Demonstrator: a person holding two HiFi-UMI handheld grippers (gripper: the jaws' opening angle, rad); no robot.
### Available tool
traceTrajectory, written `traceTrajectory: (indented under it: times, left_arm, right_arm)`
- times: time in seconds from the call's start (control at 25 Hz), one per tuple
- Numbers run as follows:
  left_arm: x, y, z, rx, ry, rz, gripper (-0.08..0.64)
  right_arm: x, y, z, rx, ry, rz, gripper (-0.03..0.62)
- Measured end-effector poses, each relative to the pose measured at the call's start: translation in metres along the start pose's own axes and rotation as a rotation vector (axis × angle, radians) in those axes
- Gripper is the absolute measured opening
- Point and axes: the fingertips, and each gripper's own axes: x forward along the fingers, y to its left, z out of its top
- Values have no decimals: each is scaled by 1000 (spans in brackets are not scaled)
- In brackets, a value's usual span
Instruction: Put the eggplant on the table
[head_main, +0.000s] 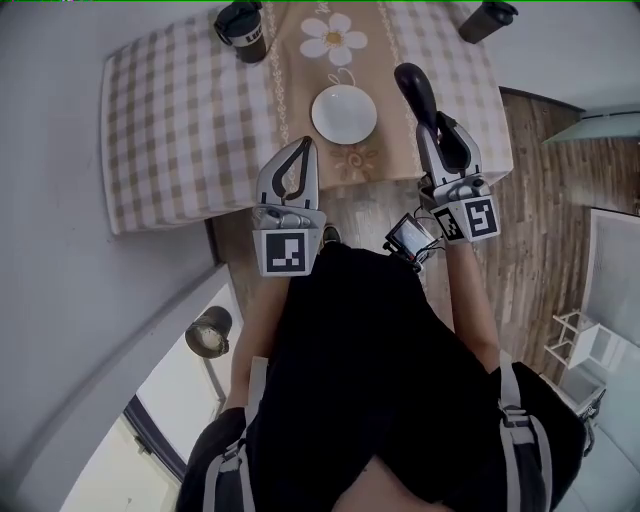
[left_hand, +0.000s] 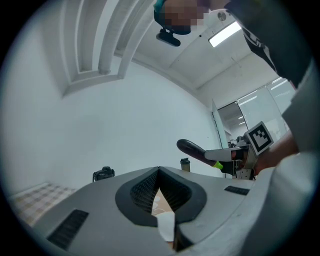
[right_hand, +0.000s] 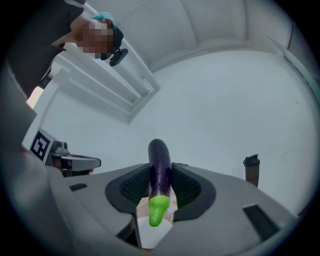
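Head view from above, near to far. Closest, at 6 o'clock: a dark-clothed torso (head_main: 380, 360). Just beyond, at 11 o'clock from it: the left gripper (head_main: 303, 148), jaws pressed together tip to tip, nothing between them, poised at the near edge of the table (head_main: 180, 120). At 1 o'clock: the right gripper (head_main: 443, 135), clamped on the eggplant (head_main: 415, 88) near its green stem end. Purple body sticking out past the jaws toward 12 o'clock, over the checked cloth, at 3 o'clock of the white plate (head_main: 344, 113) and apart from it. Height above the cloth not readable.

Likely risks:
- Gripped at one end only, so may pivot or slide out on a tilt.
- Round-bodied, so may roll toward the table's edge at 3 o'clock if let go from a height.
- May clip the plate if steered toward 9 o'clock.

Count: one eggplant, one plate, one table, two grippers. Farthest, two cups: a dark lidded cup (head_main: 242, 30) at 11 o'clock and a second dark cup (head_main: 488, 20) at 1 o'clock.
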Motion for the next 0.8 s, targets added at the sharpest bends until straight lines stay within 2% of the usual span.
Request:
traceTrajectory:
  times: [0.24, 0.52, 0.6, 0.68, 0.8]
  left_arm:
    - [9, 14, -12, -30, 27, -17, 3]
    - [12, 19, -15, 15, 29, -40, 3]
    - [11, 22, -16, -15, 16, -27, 3]
    - [8, 23, -19, -21, 33, -24, 3]
    - [6, 25, -23, 13, 57, -35, 3]
  right_arm:
    - [23, -5, -36, 4, 101, -17, 141]
    - [35, -7, -75, 21, 183, -21, 141]
    - [38, -5, -84, 23, 200, -17, 141]
    - [41, -3, -93, 28, 219, -12, 141]
    - [45, 0, -106, 34, 245, -5, 141]
